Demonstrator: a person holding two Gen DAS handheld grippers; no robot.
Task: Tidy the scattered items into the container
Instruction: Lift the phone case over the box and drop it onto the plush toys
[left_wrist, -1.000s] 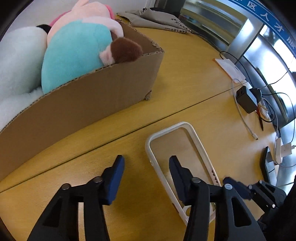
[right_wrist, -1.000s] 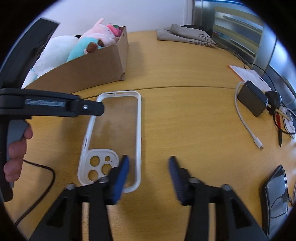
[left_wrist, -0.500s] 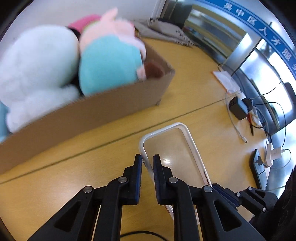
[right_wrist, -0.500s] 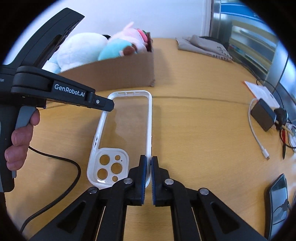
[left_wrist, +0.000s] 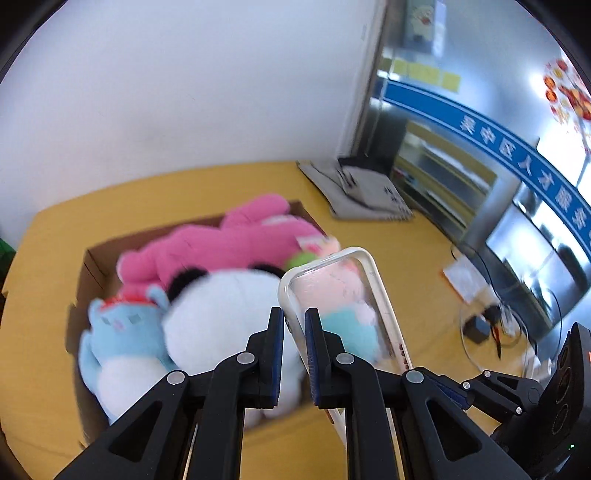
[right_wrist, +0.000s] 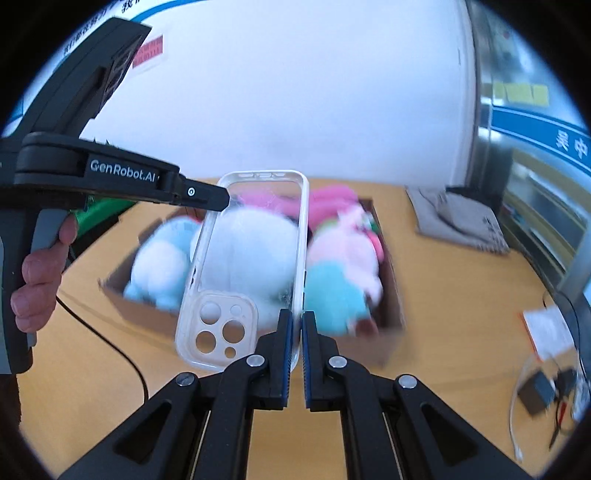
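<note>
A clear phone case with a white rim hangs in the air above the table. My left gripper is shut on its left long edge, and my right gripper is shut on its right long edge near the camera cut-out. Both hold it over the near side of an open cardboard box. Inside the box lie several plush toys: a pink one, a white one and a light blue one. The case's lower end is hidden behind my fingers.
Folded grey cloth lies at the table's far right corner. A charger with cables and a paper slip sit at the right. A hand holds the left gripper's handle, with a black cord trailing over the yellow table.
Both grippers shut on the case's long edges and lifted it off the table. It now hangs over the box, and the views tilted up toward the wall.
</note>
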